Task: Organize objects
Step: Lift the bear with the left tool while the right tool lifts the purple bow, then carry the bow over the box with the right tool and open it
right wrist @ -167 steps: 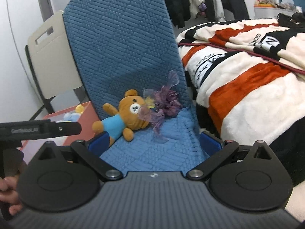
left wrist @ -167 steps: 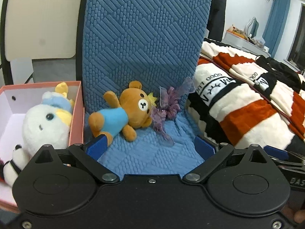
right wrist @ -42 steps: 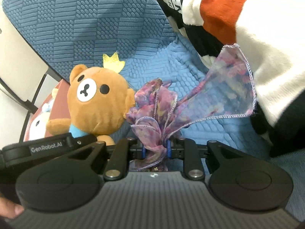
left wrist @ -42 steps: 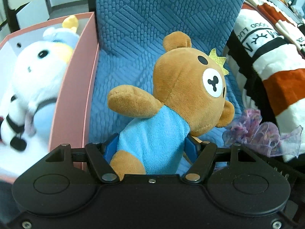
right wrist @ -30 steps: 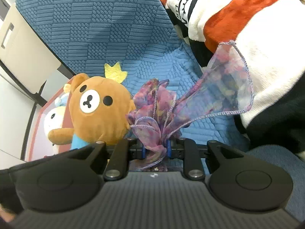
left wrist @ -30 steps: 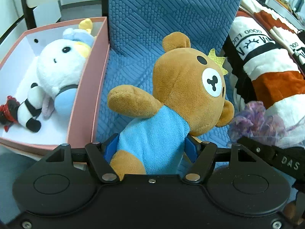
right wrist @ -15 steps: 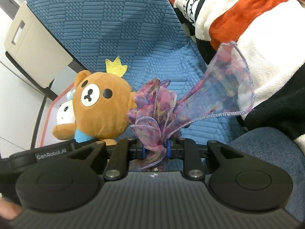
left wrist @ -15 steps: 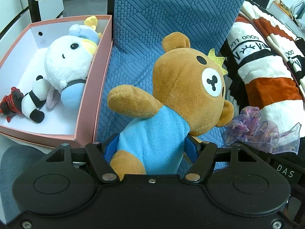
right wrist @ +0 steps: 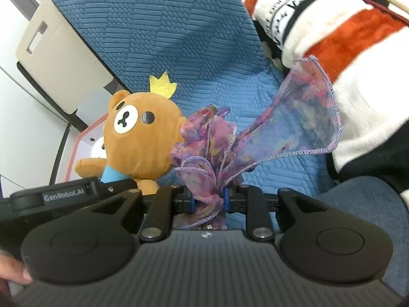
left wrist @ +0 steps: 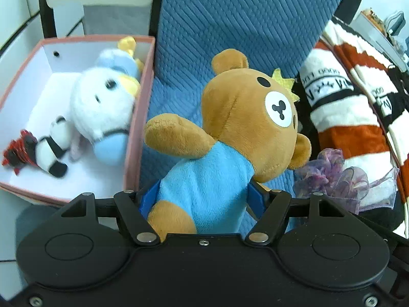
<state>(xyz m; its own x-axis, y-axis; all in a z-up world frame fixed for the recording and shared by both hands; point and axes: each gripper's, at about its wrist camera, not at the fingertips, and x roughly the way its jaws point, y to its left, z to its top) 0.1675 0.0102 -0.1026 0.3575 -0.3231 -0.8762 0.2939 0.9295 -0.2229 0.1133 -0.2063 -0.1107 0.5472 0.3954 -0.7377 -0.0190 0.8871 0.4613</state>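
Observation:
My left gripper [left wrist: 203, 199] is shut on the blue body of a brown teddy bear [left wrist: 245, 112] with a yellow crown, held above the blue quilted chair seat [left wrist: 173, 97]. The bear also shows in the right wrist view [right wrist: 139, 138]. My right gripper [right wrist: 208, 202] is shut on a purple sheer scarf [right wrist: 258, 138], which also shows in the left wrist view [left wrist: 340, 179] to the bear's right. A pink box [left wrist: 139, 117] stands to the left, holding a white and blue plush [left wrist: 102, 112], a small panda toy [left wrist: 52, 148] and a red item [left wrist: 18, 151].
The blue chair back [right wrist: 158, 28] rises behind both toys. A striped white, orange and black blanket [left wrist: 352, 97] lies on the right, also in the right wrist view [right wrist: 358, 51]. A beige folding chair [right wrist: 58, 58] stands behind the box.
Both grippers keep their hold. The left view has shifted slightly, so the pink box and its toys sit lower and nearer. The scarf stays beside the bear.

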